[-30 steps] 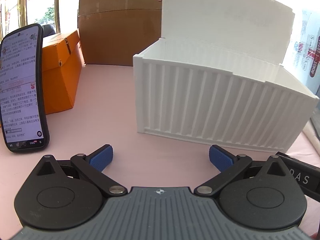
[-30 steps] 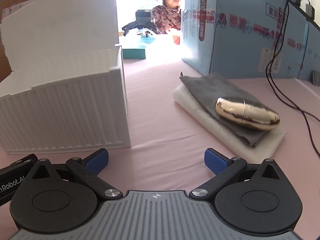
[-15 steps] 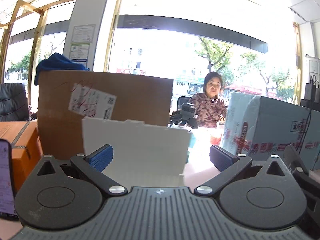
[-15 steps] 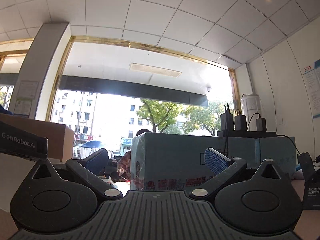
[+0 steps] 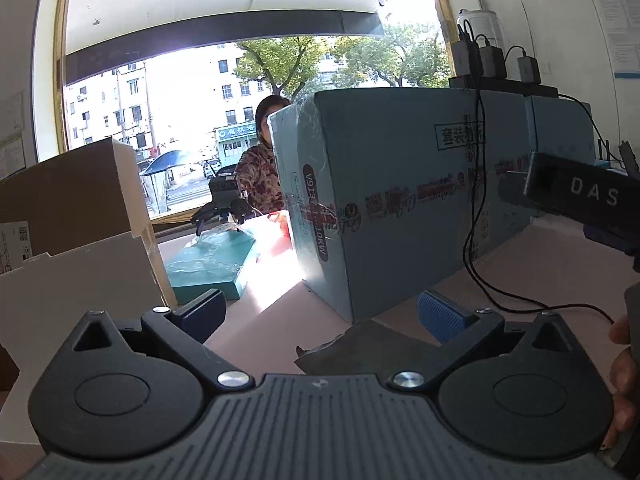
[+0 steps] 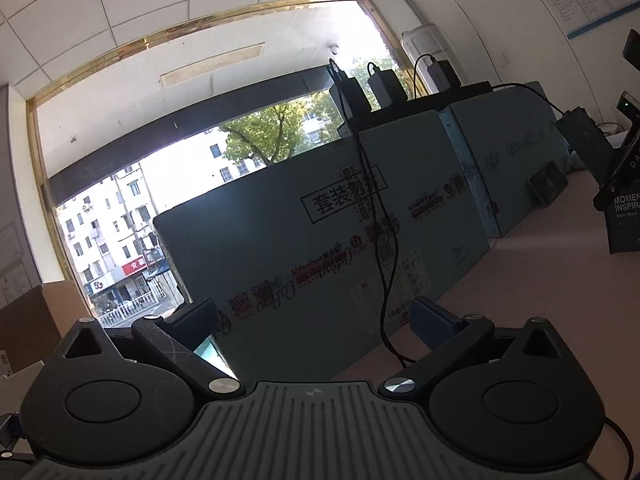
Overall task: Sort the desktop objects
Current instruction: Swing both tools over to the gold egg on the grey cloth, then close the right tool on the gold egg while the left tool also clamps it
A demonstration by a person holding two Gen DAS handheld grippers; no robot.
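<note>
My left gripper (image 5: 322,314) is open and empty, raised and facing across the pink table. A corner of the grey cloth (image 5: 360,344) shows just beyond its body. The white ribbed box's lid (image 5: 72,280) stands at the left. The other gripper's black body (image 5: 580,196) shows at the right edge. My right gripper (image 6: 316,320) is open and empty too, tilted up toward the big teal carton (image 6: 320,264). The gold case and the phone are out of sight.
A large teal carton (image 5: 420,208) with black cables (image 5: 476,240) over it blocks the far side. A brown cardboard box (image 5: 68,204) stands at the left, a flat teal box (image 5: 212,260) lies behind. A person (image 5: 260,176) sits across the table. A hand (image 5: 624,380) shows at the right.
Both grippers swung up from the table a second ago and have now tipped back down and turned right. Jaws stayed open and empty throughout.
</note>
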